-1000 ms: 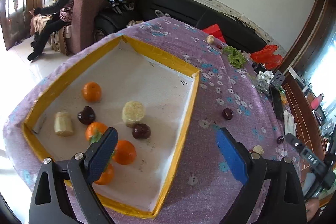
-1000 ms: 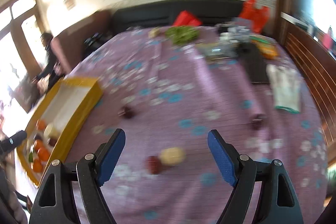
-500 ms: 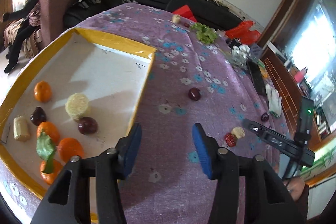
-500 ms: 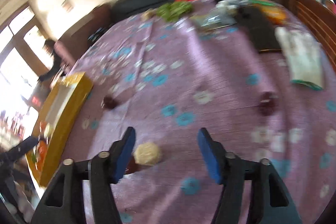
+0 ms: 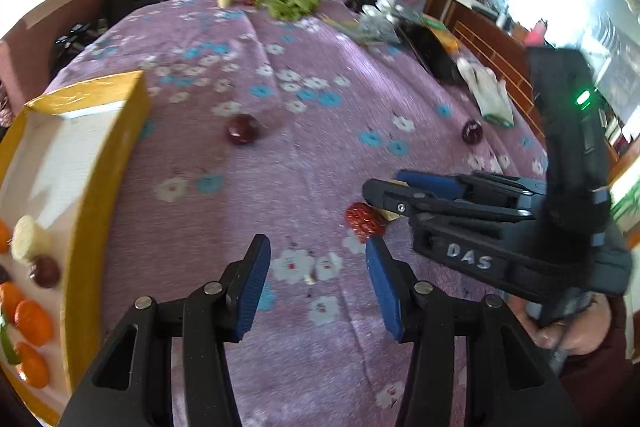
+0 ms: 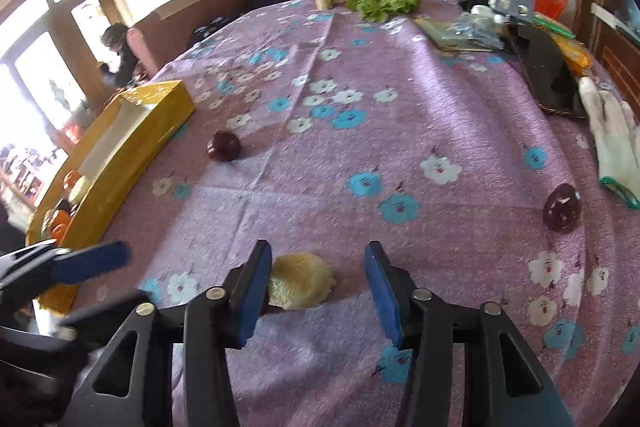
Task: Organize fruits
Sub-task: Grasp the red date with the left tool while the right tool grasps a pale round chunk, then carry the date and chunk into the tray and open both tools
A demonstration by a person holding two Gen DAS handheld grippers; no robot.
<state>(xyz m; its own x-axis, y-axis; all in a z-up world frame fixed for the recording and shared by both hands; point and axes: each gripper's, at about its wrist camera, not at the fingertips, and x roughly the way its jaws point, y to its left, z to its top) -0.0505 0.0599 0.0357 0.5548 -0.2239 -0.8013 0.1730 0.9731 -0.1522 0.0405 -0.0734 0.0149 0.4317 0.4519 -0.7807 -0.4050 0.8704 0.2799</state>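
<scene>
A pale yellow corn piece [image 6: 300, 281] lies on the purple flowered cloth, and my right gripper [image 6: 318, 291] is shut on it with narrow jaws. The left pad covers its edge. In the left wrist view that gripper [image 5: 384, 193] reaches in from the right, next to a red berry-like fruit [image 5: 364, 221]. My left gripper [image 5: 318, 287] hovers just short of the red fruit, open, with only cloth between its pads. Two dark plums [image 5: 242, 129] [image 5: 472, 131] lie loose farther out. The yellow box [image 5: 108, 163] at left holds oranges [image 5: 34, 319], corn and a plum.
A white glove [image 6: 612, 143], a black flat item [image 6: 548, 75], lettuce [image 6: 380, 1] and bags crowd the table's far right and back. A dark sofa runs behind it. A person sits [image 6: 118, 55] far left by the window. A hand [image 5: 568, 327] holds the right gripper.
My left gripper swung right from above the box to the cloth near the red fruit, and its jaws narrowed. My right gripper sank onto the corn piece and its jaws drew in.
</scene>
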